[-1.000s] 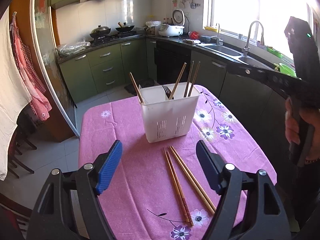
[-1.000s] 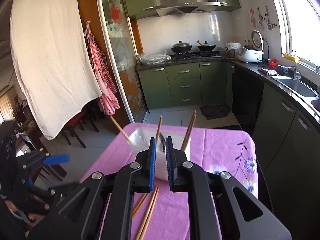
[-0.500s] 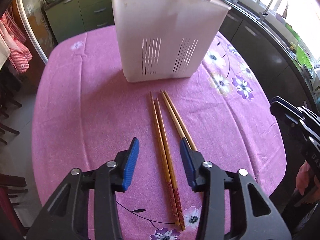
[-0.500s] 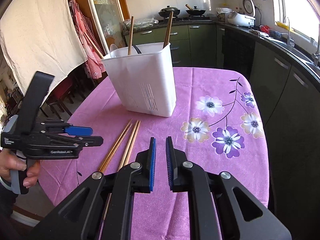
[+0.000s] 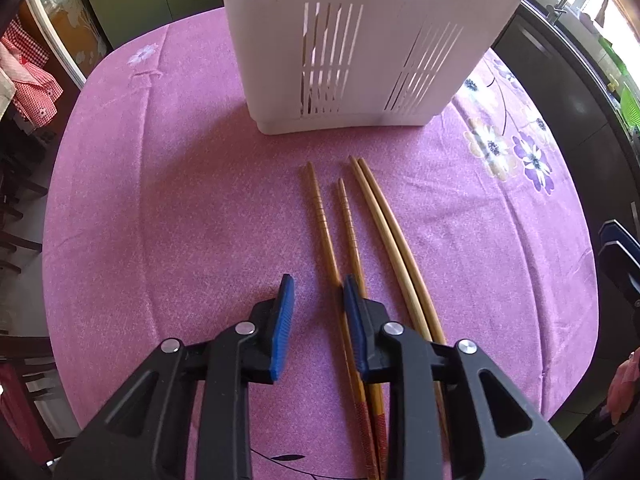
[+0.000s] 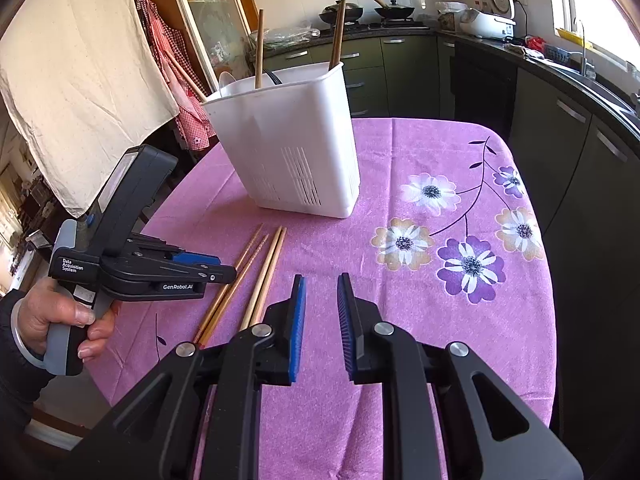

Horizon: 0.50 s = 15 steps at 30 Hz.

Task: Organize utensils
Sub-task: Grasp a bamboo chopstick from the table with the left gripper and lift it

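Observation:
Four wooden chopsticks [image 5: 360, 216] lie side by side on the pink tablecloth [image 5: 160, 200], in front of a white slotted utensil holder [image 5: 360, 40]. My left gripper [image 5: 318, 284] points steeply down over their near halves, jaws closing. The leftmost chopstick [image 5: 320, 208] runs just inside the right pad [image 5: 354, 320]; the pads do not press on it. In the right wrist view the holder [image 6: 288, 140] carries several upright chopsticks [image 6: 259, 48]. A hand holds the left gripper [image 6: 228, 274] over the loose chopsticks [image 6: 268, 272]. My right gripper [image 6: 321, 284] hovers beside them, jaws opening, nothing between them.
The table's rounded edge [image 6: 554, 320] drops off on the right, close to dark green cabinets [image 6: 580, 140] and a counter with a sink. A white cloth [image 6: 72, 80] and a red checked apron hang to the left. Chairs stand beside the table's left edge.
My left gripper dropped toward the loose chopsticks, tilted downward, and its jaws narrowed around them. My right gripper came down low over the table and its pads parted slightly.

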Available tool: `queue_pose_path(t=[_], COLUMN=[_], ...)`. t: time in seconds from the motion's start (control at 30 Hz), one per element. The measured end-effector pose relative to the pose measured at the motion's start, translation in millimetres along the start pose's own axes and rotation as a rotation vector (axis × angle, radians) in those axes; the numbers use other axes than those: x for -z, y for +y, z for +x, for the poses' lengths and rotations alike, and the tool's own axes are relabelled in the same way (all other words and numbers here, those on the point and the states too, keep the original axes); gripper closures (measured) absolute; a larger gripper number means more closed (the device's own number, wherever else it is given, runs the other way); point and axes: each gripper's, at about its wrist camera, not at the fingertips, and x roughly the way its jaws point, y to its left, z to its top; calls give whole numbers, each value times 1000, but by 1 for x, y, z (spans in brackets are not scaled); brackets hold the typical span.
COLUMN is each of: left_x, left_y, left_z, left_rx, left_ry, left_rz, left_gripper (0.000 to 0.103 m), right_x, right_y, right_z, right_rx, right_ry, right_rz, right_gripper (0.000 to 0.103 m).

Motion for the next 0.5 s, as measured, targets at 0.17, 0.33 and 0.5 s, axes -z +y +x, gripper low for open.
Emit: queue_pose_path(t=[0.17, 0.33, 0.5], left_x=[-3, -6, -10], left_y=[-9, -23, -31], left_z=[5, 5, 8], left_rx=[-21, -57, -53], left_ry=[9, 13, 24], left_rz=[13, 34, 36], left_gripper=[81, 82, 95], right_x=[1, 2, 3], right_y=[-2, -2, -6], right_z=[1, 3, 3], right_rx=[-10, -18, -21], right_ry=[3, 9, 10], right_rz=[5, 8, 17], right_gripper=[86, 86, 86])
